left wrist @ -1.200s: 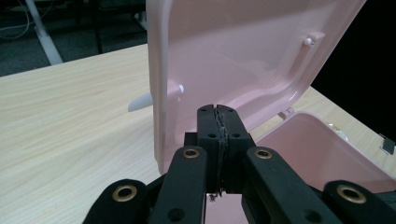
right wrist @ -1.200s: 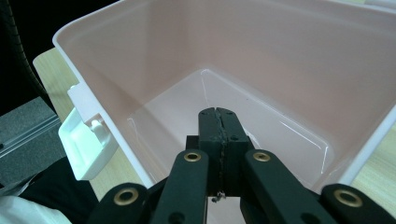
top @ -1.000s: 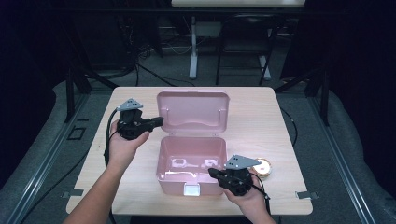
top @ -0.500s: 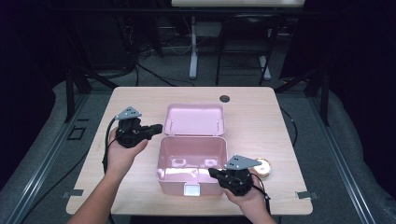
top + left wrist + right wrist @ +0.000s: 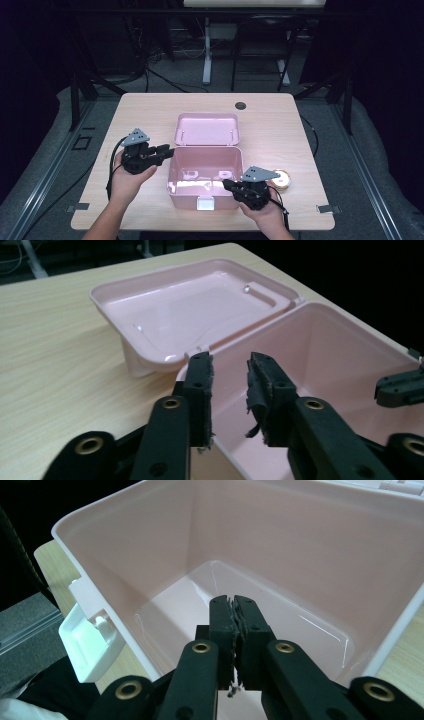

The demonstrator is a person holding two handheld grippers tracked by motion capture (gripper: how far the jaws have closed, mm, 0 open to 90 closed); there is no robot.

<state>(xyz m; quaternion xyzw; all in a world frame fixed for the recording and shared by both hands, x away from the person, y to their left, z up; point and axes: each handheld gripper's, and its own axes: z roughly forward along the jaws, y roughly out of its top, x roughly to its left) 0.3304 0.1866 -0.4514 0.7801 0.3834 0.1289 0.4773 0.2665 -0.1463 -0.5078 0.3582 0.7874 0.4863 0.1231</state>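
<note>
A pink plastic box [image 5: 176, 172] stands open at the table's middle, and its lid [image 5: 206, 129] leans back behind it. Its inside [image 5: 320, 565] looks empty. My left gripper [image 5: 167, 149] is at the box's left rim. Its jaws have just been opening, and in the left gripper view they [image 5: 229, 365] stand apart over the rim's corner [image 5: 305, 307], with nothing pressed between the pads. My right gripper [image 5: 227, 185] is at the box's front right rim. Seen in the right gripper view, it [image 5: 234, 602] is shut, pads together, pointing into the box.
A white latch [image 5: 205, 203] hangs on the box's front wall. A small round orange and white object [image 5: 281, 179] lies on the table beside my right hand. A dark grommet hole [image 5: 240, 105] is at the table's far edge. Bare wood lies left and right of the box.
The left gripper came down and toward the near left, from the lid to the box's left rim, and its jaws opened. The lid dropped back behind the box. The right gripper stayed put.
</note>
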